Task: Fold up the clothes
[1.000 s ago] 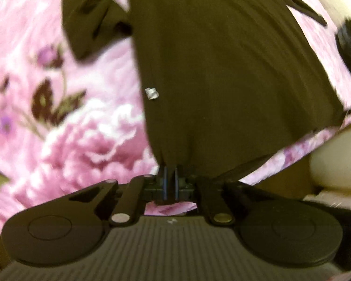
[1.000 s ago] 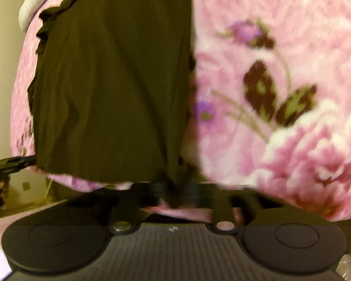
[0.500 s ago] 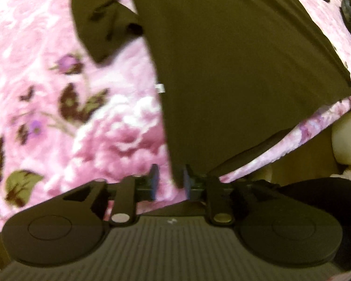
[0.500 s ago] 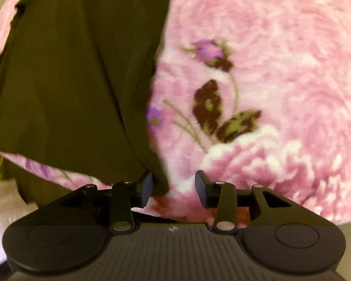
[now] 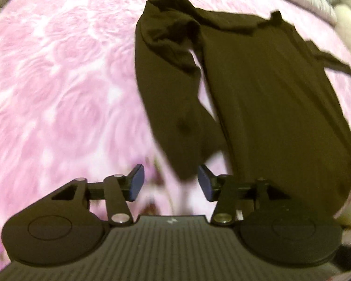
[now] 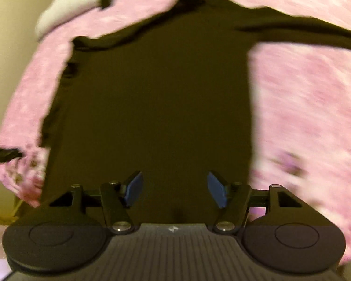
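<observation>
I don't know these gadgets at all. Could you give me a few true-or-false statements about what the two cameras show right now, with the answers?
1. Both tongs are open and hold nothing. True: the left tongs and right tongs are spread apart with no cloth between them.
2. The dark garment lies on a pink floral blanket. True.
3. The garment is white. False: it is dark, close to black.
4. The garment is already folded into a small neat square. False: its body lies spread out long, with a sleeve flopped loosely beside it.
5. A bare hand is pressing on the cloth. False: no hand shows.
</observation>
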The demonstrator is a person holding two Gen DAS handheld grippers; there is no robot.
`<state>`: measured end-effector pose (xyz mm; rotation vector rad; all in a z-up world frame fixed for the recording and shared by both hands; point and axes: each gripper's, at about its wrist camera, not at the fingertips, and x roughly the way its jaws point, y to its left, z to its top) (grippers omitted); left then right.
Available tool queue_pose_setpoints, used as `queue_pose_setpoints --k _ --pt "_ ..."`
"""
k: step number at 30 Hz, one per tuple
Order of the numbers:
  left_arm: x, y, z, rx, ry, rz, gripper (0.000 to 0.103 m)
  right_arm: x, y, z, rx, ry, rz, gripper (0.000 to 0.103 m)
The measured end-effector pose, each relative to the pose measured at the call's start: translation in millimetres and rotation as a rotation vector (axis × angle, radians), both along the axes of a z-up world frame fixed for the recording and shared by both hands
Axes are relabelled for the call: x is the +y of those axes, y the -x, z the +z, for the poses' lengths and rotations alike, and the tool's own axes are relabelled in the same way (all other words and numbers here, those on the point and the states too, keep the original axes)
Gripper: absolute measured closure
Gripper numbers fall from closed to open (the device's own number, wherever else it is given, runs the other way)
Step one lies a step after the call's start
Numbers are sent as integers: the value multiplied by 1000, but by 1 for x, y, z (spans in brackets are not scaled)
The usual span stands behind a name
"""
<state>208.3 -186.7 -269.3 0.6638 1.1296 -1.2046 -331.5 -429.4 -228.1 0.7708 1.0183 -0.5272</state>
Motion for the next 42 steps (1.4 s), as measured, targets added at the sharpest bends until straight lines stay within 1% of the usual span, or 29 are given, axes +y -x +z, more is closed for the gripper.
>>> queue_pose_setpoints --k 1,3,4,5,6,7,9,10,12,13,16,17,18,19,20,21,23,24,27,28,30,33,35,36,37,39,40,41,42 --pt "-14 -12 -12 28 0 2 56 4 -20 -1 -11 1 8 39" --pt "-37 -28 -36 98 -7 -8 56 12 -50 -6 4 -10 -27 39" --pt "-46 -32 -47 133 -9 -29 58 16 -64 -9 13 -17 -46 39" --pt "-51 -33 -55 140 -21 -60 58 20 -79 -12 22 -23 -65 39" --pt "-55 -31 -58 116 -22 -106 72 23 -93 -15 31 -29 -85 39" --pt "-58 -32 -58 102 -24 -145 97 27 -108 -18 40 -35 -104 39" --pt "-58 -44 -46 140 -19 -207 100 32 -134 -22 60 -55 -142 39" --pt "-56 -54 -35 110 -15 -249 100 34 -144 -21 67 -68 -159 39" --pt "-51 -78 -11 -29 -1 -339 100 36 -164 -19 67 -81 -172 39" --pt "-47 -97 5 -140 3 -380 100 36 -174 -17 65 -77 -165 39" --pt "-38 -154 40 -457 -37 -457 99 36 -211 -14 52 -55 -128 39" --pt "-38 -171 42 -549 -80 -463 98 33 -219 -14 44 -53 -123 39" --pt "-38 -188 44 -640 -125 -468 90 31 -226 -14 35 -53 -119 39" --pt "-39 -203 42 -674 -157 -456 83 27 -233 -15 25 -55 -118 38" --pt "-39 -217 40 -706 -189 -444 80 23 -239 -17 16 -58 -116 38" --pt "-38 -230 37 -708 -212 -423 78 19 -245 -18 6 -61 -115 38" --pt "-41 -245 35 -668 -220 -378 73 8 -256 -21 -12 -67 -99 38" --pt "-43 -250 34 -639 -213 -346 68 3 -261 -22 -22 -71 -91 38" --pt "-45 -251 38 -539 -189 -266 64 -18 -267 -20 -49 -41 -39 38" --pt "-47 -249 37 -522 -186 -256 61 -28 -269 -22 -55 -30 -20 38" --pt "-50 -244 36 -489 -179 -237 59 -52 -282 -33 -78 -21 18 38" --pt "-48 -235 37 -498 -173 -237 59 -95 -301 -52 -122 -26 65 39" --pt "-51 -230 31 -495 -159 -244 57 -125 -320 -70 -142 -44 77 40" --pt "-53 -228 28 -494 -152 -250 53 -139 -330 -79 -152 -53 83 40" --pt "-55 -226 25 -494 -144 -256 51 -149 -342 -88 -114 -48 103 40" --pt "-57 -225 21 -477 -136 -269 51 -168 -367 -105 -22 -35 149 40" --pt "-57 -226 19 -474 -135 -273 51 -182 -376 -115 28 -49 173 40" --pt "-59 -227 16 -469 -136 -280 51 -200 -383 -122 60 -50 196 42" --pt "-60 -229 13 -464 -132 -285 51 -218 -388 -121 64 -19 216 44"
